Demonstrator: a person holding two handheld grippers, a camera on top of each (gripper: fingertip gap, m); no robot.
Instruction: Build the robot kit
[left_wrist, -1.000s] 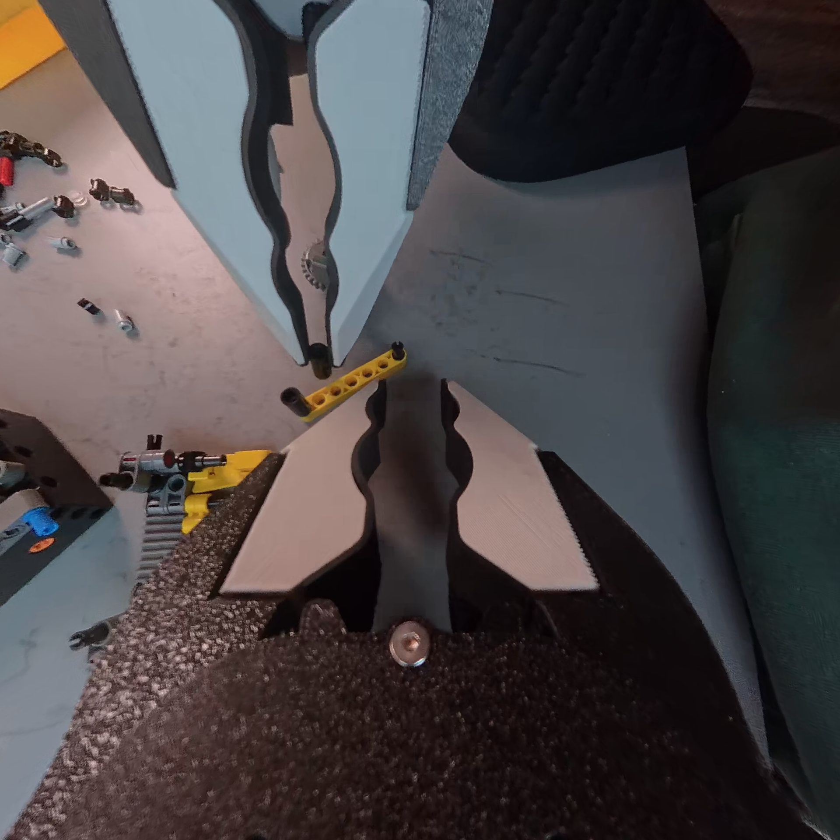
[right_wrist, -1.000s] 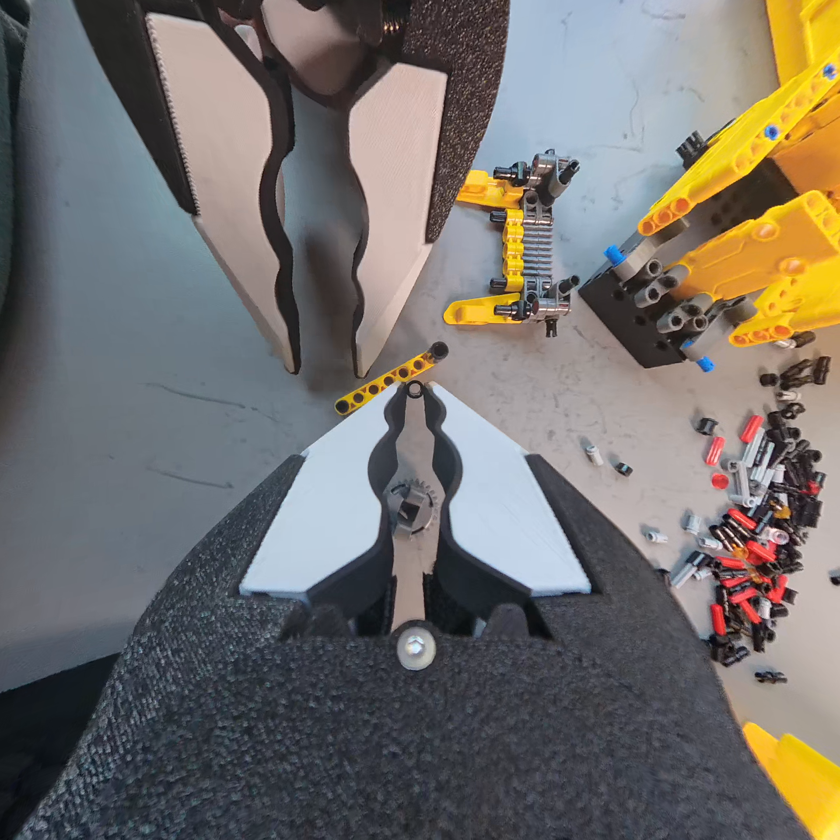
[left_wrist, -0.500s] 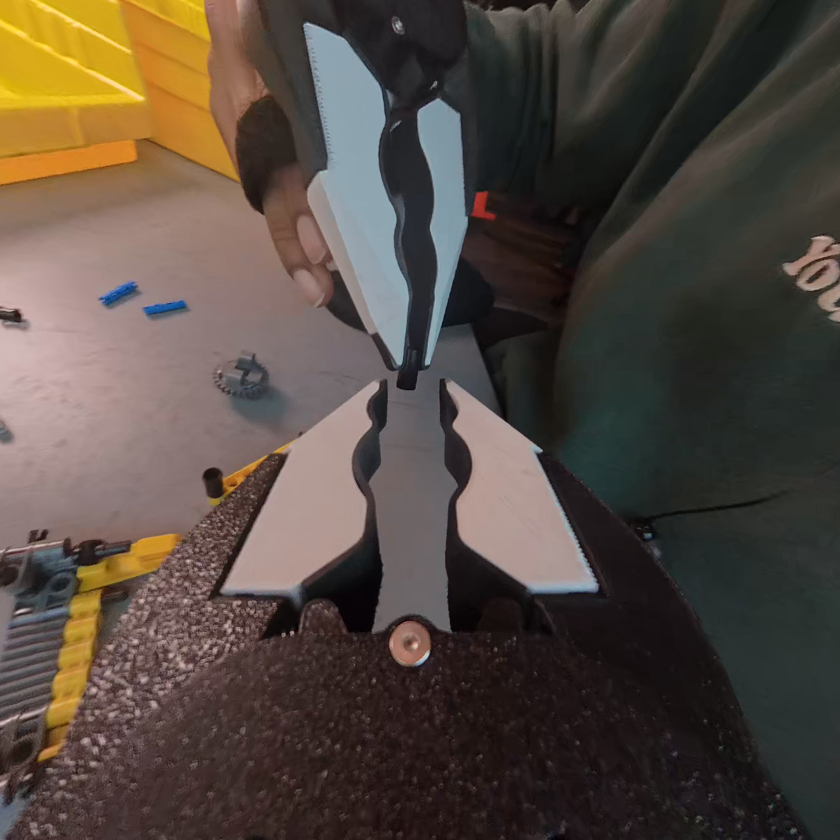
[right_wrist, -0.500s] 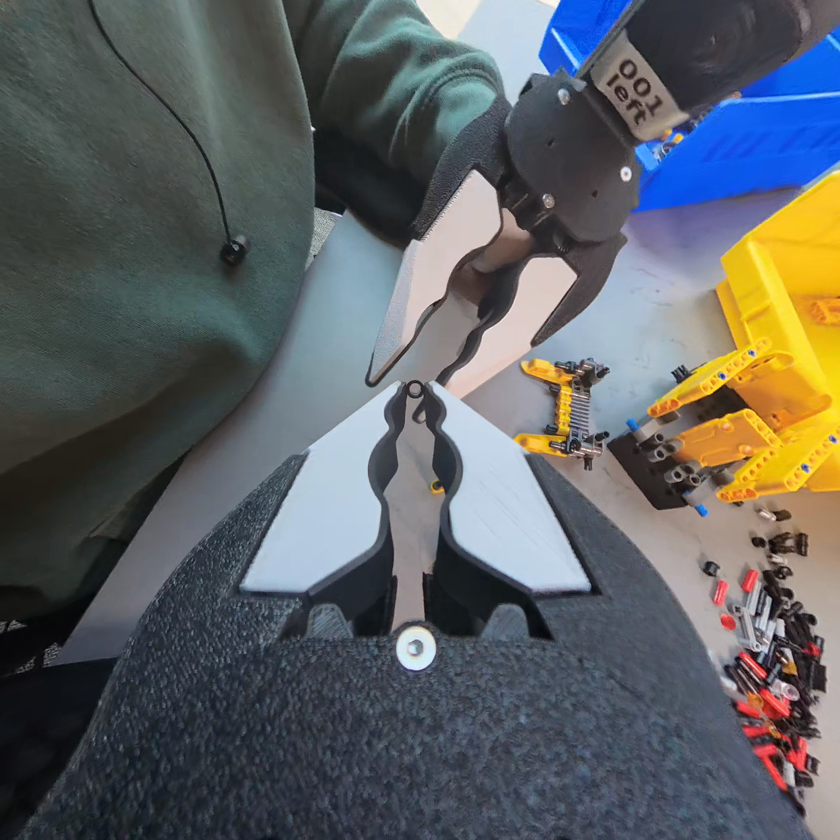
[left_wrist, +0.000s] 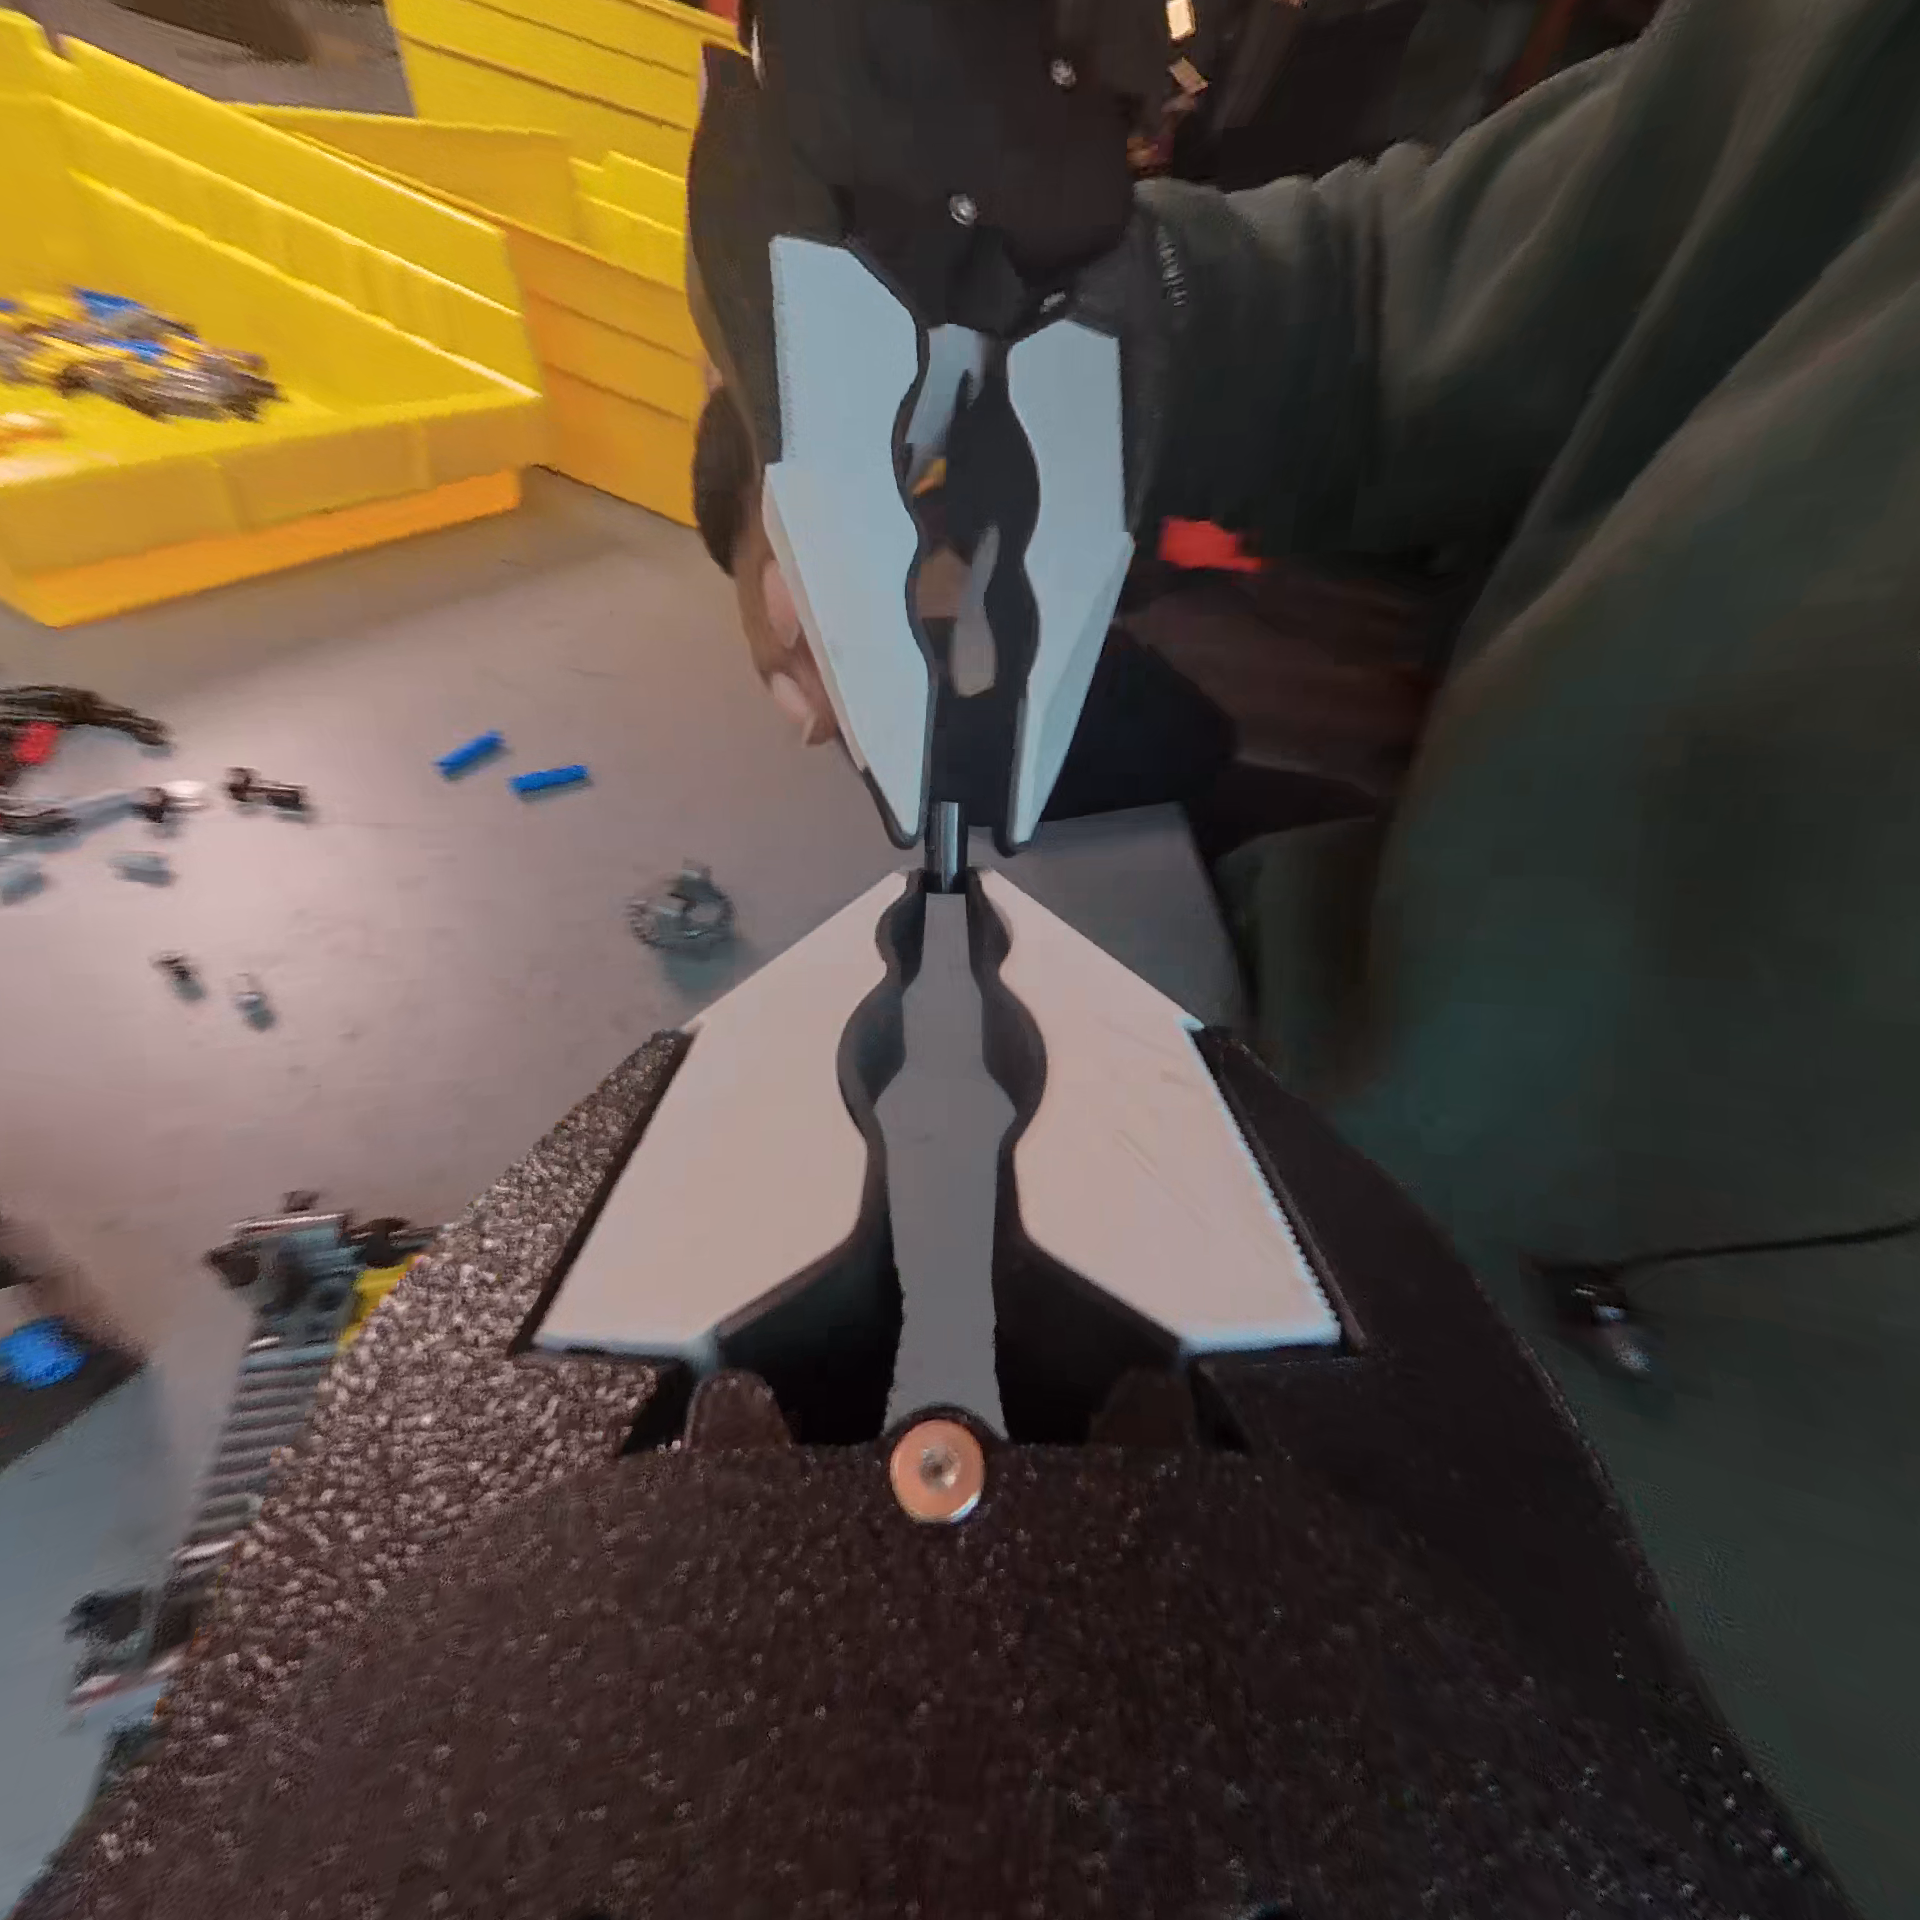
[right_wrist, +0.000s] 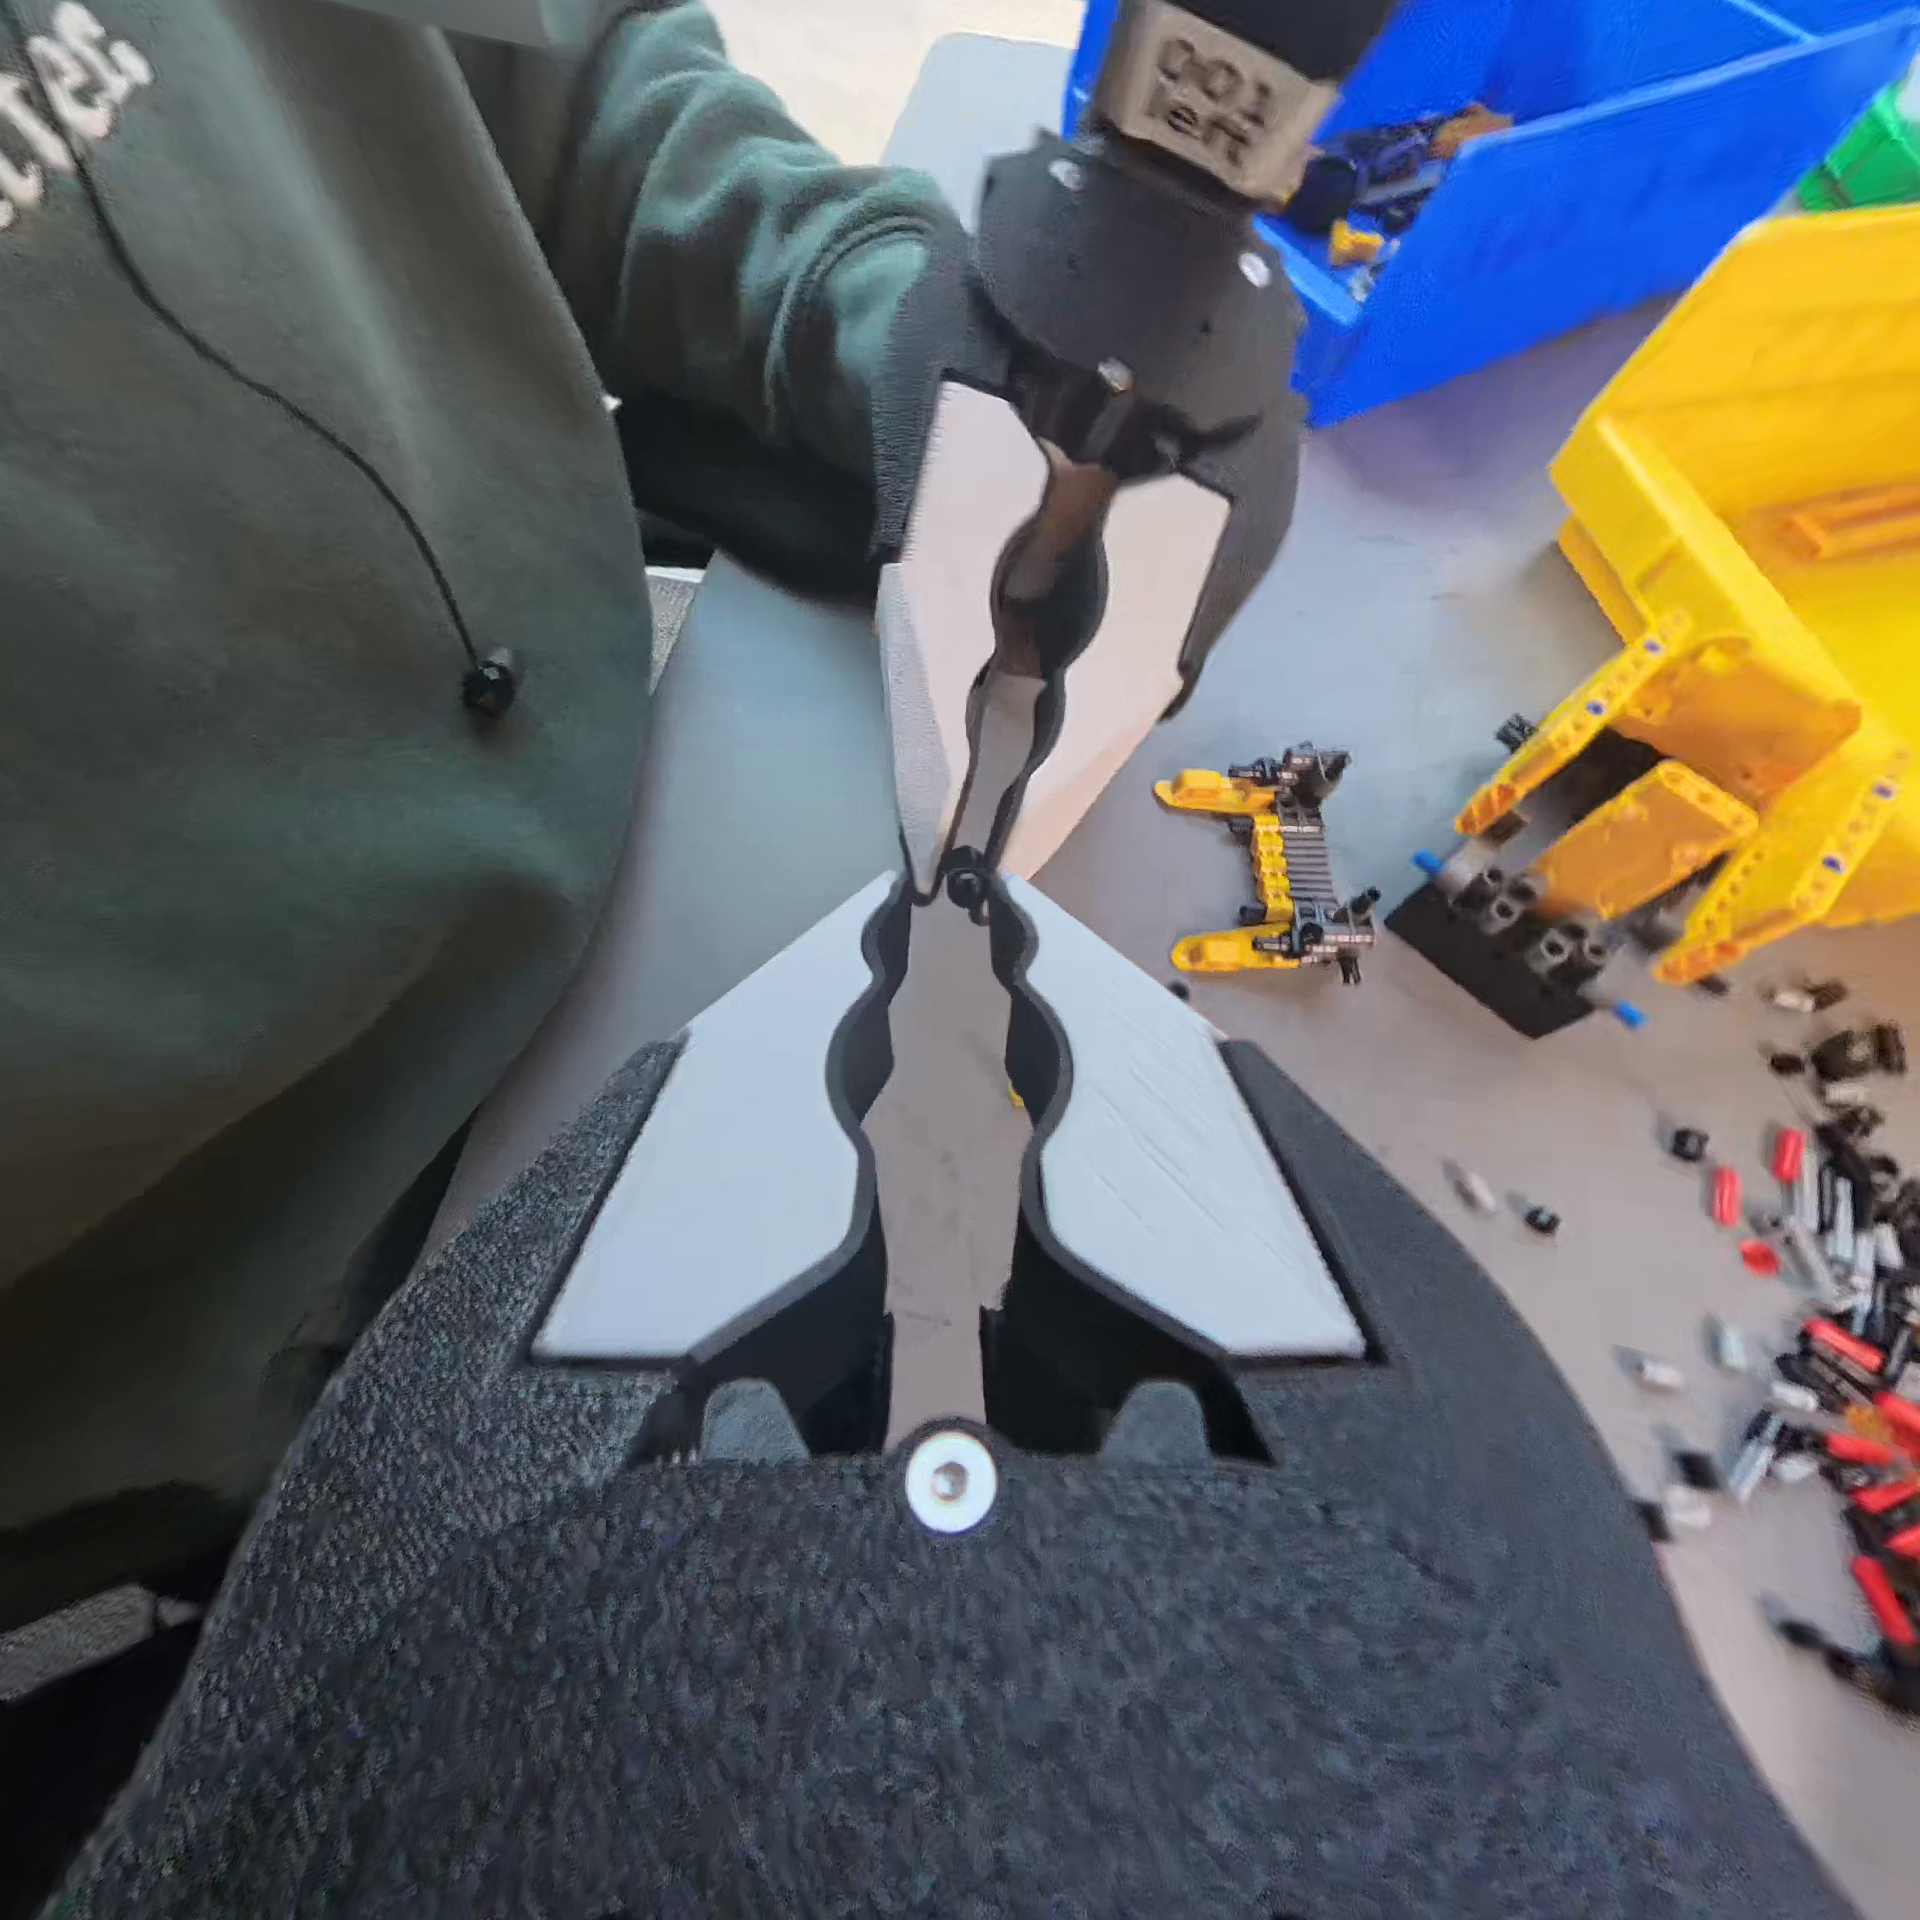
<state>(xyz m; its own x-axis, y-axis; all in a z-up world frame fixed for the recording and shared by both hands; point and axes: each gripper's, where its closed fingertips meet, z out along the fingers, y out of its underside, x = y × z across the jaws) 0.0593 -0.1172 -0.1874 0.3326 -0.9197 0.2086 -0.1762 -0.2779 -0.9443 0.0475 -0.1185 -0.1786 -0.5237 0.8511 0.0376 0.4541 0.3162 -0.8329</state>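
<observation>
A small black pin (left_wrist: 947, 847) hangs in the air between two grippers that meet tip to tip. My left gripper (left_wrist: 945, 883) has its jaws closed on the pin's near end. My right gripper (right_wrist: 954, 891) faces it, jaws slightly parted around the same pin (right_wrist: 966, 885), with a small gap beside it. The right gripper (left_wrist: 956, 836) comes down from the top of the left wrist view. The left gripper (right_wrist: 961, 868) comes down from the top of the right wrist view. Both are held above the grey table, close to a person in a green sweatshirt (right_wrist: 260, 623).
Yellow bins (left_wrist: 260, 416) and a blue bin (right_wrist: 1558, 208) stand at the back. On the table lie a grey gear (left_wrist: 681, 914), two blue pieces (left_wrist: 509, 769), a yellow-and-grey assembly (right_wrist: 1278, 873), a yellow model on a black base (right_wrist: 1621, 831) and a pile of small pins (right_wrist: 1829, 1299). The left tips stand about 10 cm off the grey gear (left_wrist: 681, 914).
Both grippers rose from the table and the yellow beam. My left gripper's jaws closed onto the pin. My right gripper's jaws loosened a little.
</observation>
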